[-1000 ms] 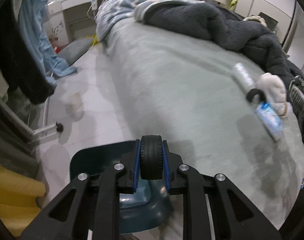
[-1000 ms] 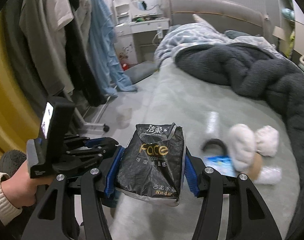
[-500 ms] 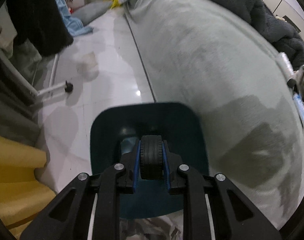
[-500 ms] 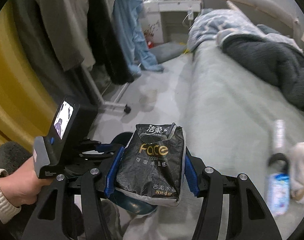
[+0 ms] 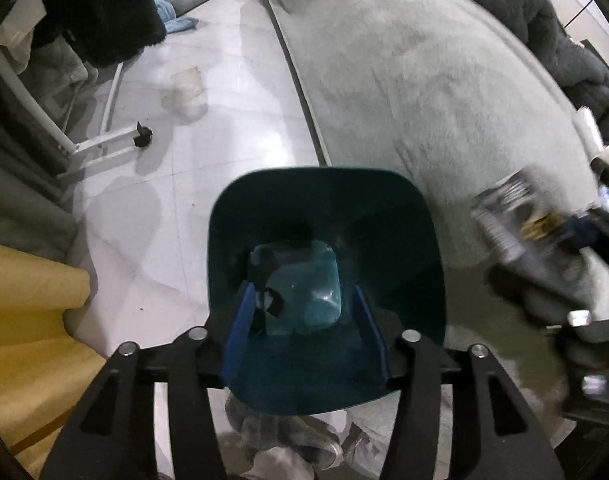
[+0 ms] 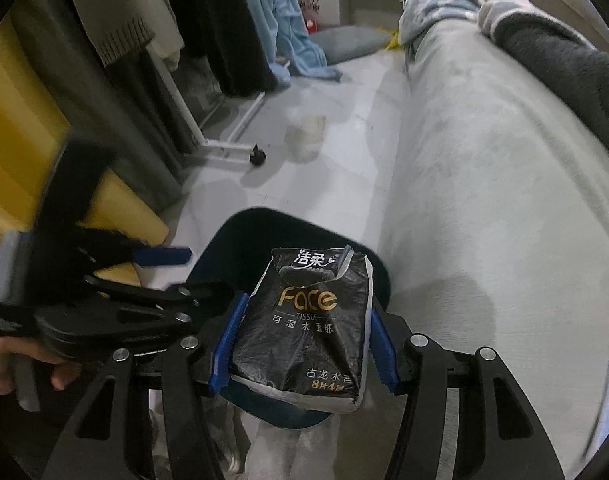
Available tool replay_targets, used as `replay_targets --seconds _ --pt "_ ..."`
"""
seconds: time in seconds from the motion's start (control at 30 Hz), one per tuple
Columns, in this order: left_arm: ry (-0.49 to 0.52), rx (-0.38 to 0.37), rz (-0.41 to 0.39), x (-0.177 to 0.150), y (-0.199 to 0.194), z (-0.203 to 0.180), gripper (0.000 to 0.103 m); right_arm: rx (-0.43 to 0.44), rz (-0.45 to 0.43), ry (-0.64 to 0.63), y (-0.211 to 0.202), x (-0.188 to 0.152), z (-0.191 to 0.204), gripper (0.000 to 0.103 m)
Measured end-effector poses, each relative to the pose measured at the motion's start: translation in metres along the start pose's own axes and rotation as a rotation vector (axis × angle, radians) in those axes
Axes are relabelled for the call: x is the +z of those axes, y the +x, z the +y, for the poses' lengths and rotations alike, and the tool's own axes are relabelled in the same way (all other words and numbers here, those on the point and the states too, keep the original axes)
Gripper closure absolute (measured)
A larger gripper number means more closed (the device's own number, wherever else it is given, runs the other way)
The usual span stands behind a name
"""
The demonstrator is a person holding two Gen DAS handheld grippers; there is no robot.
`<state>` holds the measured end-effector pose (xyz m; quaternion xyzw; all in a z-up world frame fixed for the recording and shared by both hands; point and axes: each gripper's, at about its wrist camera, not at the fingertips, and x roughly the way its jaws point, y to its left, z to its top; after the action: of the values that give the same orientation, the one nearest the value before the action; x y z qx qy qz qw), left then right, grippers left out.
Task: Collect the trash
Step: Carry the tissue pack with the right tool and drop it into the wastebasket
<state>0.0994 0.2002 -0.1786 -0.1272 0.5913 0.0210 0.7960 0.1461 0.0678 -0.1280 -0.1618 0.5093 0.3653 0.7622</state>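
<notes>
A teal trash bin [image 5: 384, 216] stands on the floor beside the bed, right below my left gripper [image 5: 304, 328], which is open and empty over the bin's mouth. A small dark item [image 5: 270, 300] lies at the bin's bottom. My right gripper [image 6: 302, 340] is shut on a black tissue pack [image 6: 308, 320] and holds it above the bin's rim [image 6: 240, 220]. The pack shows blurred at the right of the left wrist view [image 5: 516, 216]. The left gripper also shows in the right wrist view [image 6: 160, 276].
The grey bed [image 5: 424, 80] fills the right side, with a dark blanket [image 6: 564, 64] further back. A clothes rack foot with a caster [image 5: 142, 136] and a clear cup [image 6: 304, 136] are on the white floor. Yellow fabric [image 5: 24, 320] hangs at left.
My left gripper has opened and the small black wheel it held is gone from its fingers. Both grippers moved over the teal bin; the right one still holds the tissue pack.
</notes>
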Motion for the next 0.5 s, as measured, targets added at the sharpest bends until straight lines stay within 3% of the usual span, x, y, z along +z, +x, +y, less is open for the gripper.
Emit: replay_targets --seconds 0.2,0.5 --pt "0.000 -0.001 -0.084 0.003 -0.027 0.006 0.033 -0.007 0.067 -0.014 0.031 -0.004 0.010 0.044" --pt "-0.036 -0.020 -0.244 0.007 -0.065 0.021 0.033 -0.005 0.140 -0.005 0.060 -0.013 0.011 0.044"
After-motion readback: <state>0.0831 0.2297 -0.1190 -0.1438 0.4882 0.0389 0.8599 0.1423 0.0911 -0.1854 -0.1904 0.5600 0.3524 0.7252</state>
